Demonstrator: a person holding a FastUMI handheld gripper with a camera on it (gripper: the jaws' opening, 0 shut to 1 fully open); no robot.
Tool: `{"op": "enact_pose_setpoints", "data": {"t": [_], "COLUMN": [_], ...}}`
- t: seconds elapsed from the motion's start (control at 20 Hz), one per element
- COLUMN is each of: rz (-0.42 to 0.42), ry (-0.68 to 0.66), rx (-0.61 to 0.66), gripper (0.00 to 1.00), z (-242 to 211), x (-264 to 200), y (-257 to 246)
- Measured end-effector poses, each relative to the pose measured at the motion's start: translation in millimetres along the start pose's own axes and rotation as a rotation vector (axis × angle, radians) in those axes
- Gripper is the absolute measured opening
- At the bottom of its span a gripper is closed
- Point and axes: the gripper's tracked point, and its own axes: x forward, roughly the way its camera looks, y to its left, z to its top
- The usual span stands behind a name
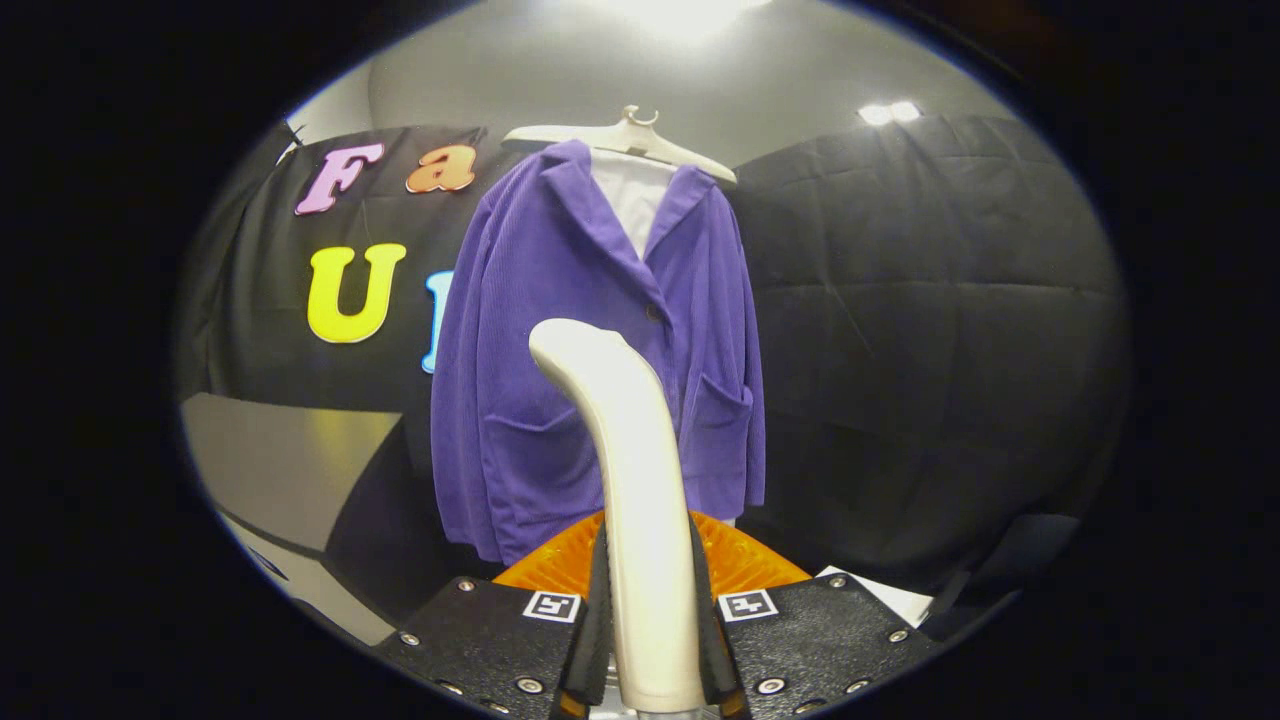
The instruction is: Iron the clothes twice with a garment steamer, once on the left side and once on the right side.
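Between closed tongs [648,640], steamer handle [630,470], apparently.

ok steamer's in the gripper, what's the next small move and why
Probably carry the steamer forward toward one side of the purple jacket. The gripper is shut on the steamer's handle, held upright between the fingers, and the jacket hangs on its hanger beyond them, seemingly not yet touched, so closing that gap likely comes first.

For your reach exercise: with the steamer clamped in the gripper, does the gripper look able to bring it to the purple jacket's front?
Probably yes: the gripper holds the steamer upright, and nothing stands between it and the purple jacket beyond.
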Motion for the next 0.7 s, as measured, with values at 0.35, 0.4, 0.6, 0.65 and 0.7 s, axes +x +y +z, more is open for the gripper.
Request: {"op": "enact_pose_setpoints", "data": {"t": [0.35,0.4,0.6,0.65,0.7], "rz": [-0.069,-0.08,-0.115,-0.128,-0.139], "ry": [-0.146,-0.164,-0.224,-0.241,-0.254], "rx": [0.02,0.019,0.01,-0.002,-0.01], "gripper": [0.36,0.35,0.35,0.35,0.35], "z": [90,100,143,153,165], "x": [20,25,48,54,59], "y": [-26,-29,-39,-42,-44]}}
